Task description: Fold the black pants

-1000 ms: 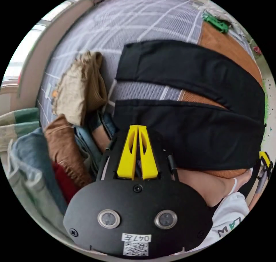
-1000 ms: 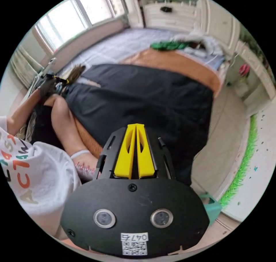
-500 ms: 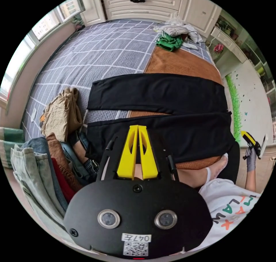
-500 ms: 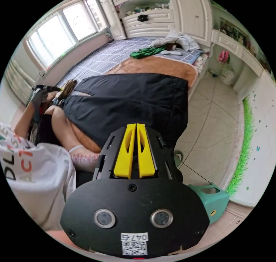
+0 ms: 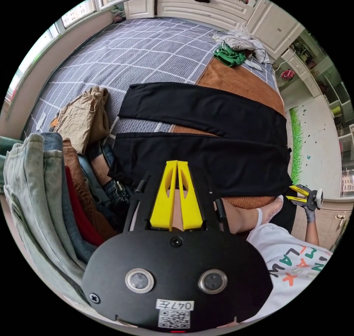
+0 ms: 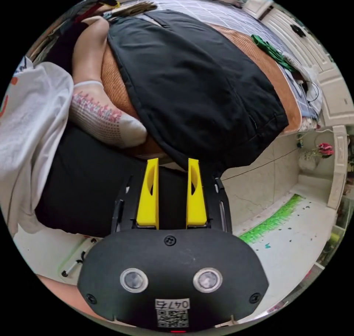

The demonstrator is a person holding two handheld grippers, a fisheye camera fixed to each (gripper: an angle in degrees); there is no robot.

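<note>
Right gripper [image 6: 172,163]: jaws now parted, empty, dropped to the waist edge of black pants [image 6: 191,81] just ahead; grasp likely next. Left gripper [image 5: 177,165]: closed, empty, pants leg beyond its tips.

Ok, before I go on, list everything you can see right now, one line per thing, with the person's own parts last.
Black pants: one, black, spread flat with legs apart on the brown mat.
Brown mat: one, brown, on the bed under the pants.
Bed cover: one, grey with white checks.
Tan garment: one, crumpled beside the pant hems.
Stack of clothes: one pile, denim, brown and red, next to the left tongs.
Green garment: one, at the far end of the bed.
Cabinets: white, beyond the bed.
Sock: one, white, on a foot by the waistband.
Left tongs: yellow, shut, empty.
Right tongs: yellow, open, near the waistband.
</note>
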